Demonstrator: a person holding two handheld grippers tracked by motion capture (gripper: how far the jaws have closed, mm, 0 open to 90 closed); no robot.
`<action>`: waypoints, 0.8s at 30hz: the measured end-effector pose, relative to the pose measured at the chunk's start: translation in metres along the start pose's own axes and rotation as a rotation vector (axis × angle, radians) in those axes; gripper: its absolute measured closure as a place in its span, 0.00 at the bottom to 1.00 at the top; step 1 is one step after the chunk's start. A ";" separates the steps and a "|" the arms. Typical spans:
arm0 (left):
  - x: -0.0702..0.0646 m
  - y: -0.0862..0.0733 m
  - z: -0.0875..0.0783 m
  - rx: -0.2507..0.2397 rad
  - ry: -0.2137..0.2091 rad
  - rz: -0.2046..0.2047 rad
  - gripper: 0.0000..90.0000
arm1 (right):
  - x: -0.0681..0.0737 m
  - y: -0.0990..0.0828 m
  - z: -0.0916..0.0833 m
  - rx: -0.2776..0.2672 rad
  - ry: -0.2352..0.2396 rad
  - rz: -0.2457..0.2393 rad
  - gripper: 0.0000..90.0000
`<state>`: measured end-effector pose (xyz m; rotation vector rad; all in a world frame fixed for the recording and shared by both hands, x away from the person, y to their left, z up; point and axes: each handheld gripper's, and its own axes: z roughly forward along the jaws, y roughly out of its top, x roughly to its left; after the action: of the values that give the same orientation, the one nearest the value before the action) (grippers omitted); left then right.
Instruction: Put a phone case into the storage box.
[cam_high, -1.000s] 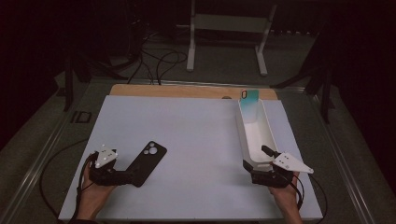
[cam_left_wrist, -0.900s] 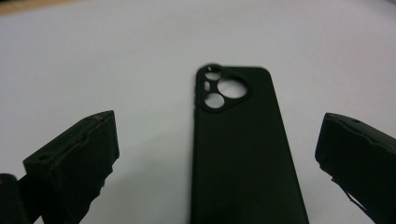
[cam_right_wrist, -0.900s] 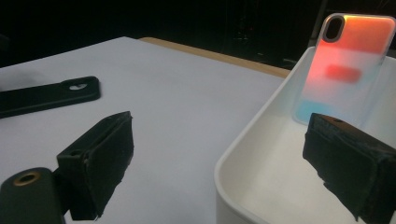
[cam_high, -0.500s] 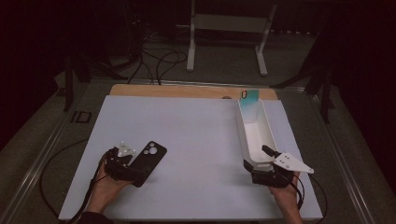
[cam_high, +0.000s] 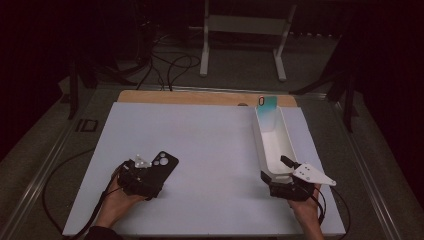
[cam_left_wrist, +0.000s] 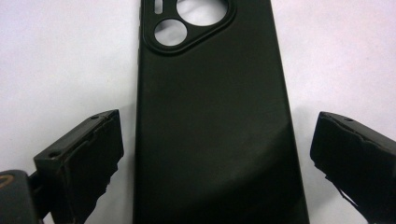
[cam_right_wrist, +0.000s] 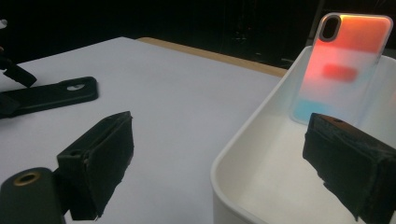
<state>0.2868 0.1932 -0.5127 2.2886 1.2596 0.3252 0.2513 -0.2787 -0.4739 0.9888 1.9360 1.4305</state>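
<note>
The black case (cam_left_wrist: 215, 126) lies flat, back up, on the white mat (cam_high: 210, 145), well to the left of the white bin (cam_high: 274, 145), toward the mat's near left part. The left gripper (cam_high: 145, 179) sits over the case's near end, jaws spread wide with one on each side of it; in the left gripper view both jaws stand clear of the case's long edges, touching neither. The camera cutout is at the end of the case away from the gripper.

The right gripper (cam_high: 286, 184) rests at the bin's near end, jaws wide apart and holding nothing, straddling the bin's near corner. A coloured case (cam_right_wrist: 348, 65) leans upright against the bin's far wall.
</note>
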 end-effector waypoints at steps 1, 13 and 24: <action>0.000 0.000 0.001 0.004 0.003 -0.001 0.04 | 0.000 0.000 0.000 0.000 0.000 -0.003 0.10; -0.001 0.001 0.004 0.028 0.020 -0.002 0.10 | 0.001 0.000 0.001 -0.001 0.004 -0.001 0.10; -0.001 0.005 0.004 0.057 0.021 -0.012 0.15 | 0.002 0.001 0.002 0.000 0.008 0.001 0.10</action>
<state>0.2915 0.1892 -0.5138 2.3304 1.3084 0.3141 0.2513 -0.2759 -0.4737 0.9858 1.9410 1.4370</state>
